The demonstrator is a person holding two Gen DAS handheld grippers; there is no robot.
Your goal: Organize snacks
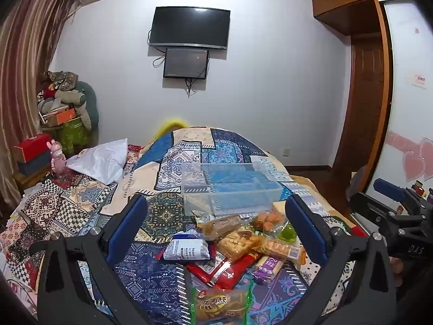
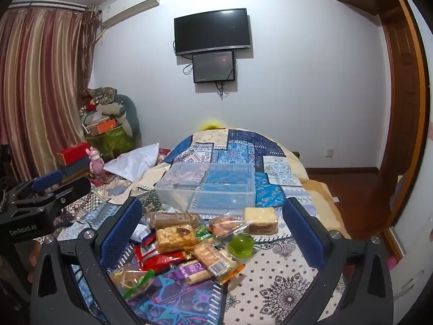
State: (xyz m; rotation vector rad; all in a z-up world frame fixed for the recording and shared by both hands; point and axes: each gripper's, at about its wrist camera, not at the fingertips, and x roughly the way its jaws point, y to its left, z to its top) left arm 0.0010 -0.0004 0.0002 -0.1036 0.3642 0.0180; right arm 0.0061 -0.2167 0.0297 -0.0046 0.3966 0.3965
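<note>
1. The left gripper (image 1: 216, 230) hangs over the bed (image 1: 167, 211), its blue fingers (image 1: 127, 227) spread wide and empty.
2. The right gripper (image 2: 211, 233) hangs beside it, its fingers (image 2: 121, 230) likewise wide apart, holding nothing.
3. The snacks (image 2: 189, 246) lie heaped on the patchwork bedspread, below and between both sets of fingers.
4. A clear plastic box (image 2: 208, 187) stands on the bed just behind the heap, nothing showing inside.
5. A green jelly cup (image 2: 240, 245) sits at the heap's right edge, near a pale cake slice (image 2: 261, 219).
</note>
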